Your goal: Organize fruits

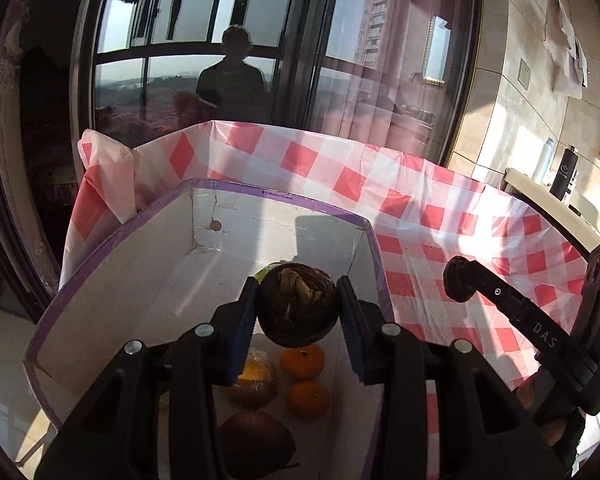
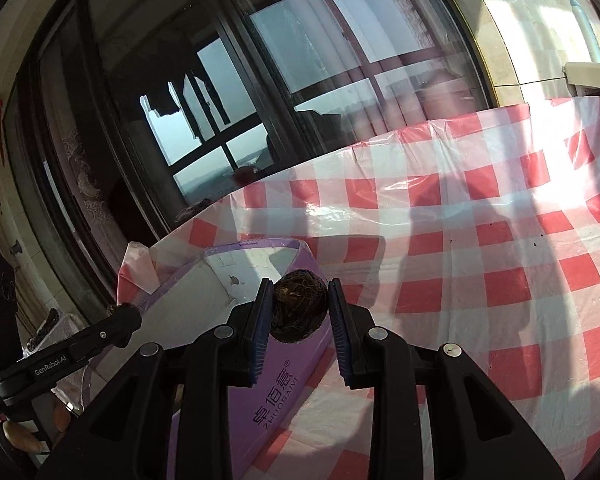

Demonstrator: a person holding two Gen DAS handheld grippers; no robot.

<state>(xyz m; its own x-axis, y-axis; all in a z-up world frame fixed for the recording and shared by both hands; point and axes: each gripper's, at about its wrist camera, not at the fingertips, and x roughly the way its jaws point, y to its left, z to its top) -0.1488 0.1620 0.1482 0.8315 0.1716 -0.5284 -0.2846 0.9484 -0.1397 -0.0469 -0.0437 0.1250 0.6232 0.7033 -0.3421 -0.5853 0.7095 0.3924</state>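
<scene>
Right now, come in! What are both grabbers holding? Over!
Left gripper shut on dark fruit, over the box. Right gripper shut on second dark fruit, beside the box. Nothing blocking.

Sunlit glare on checked tablecloth (image 2: 480,240), long shadows, fisheye-warped dark edges

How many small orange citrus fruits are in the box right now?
2. One orange citrus lies on the floor of the box just below the left claw; the second sits beside it, nearer the camera. The claw may hide more.
</scene>
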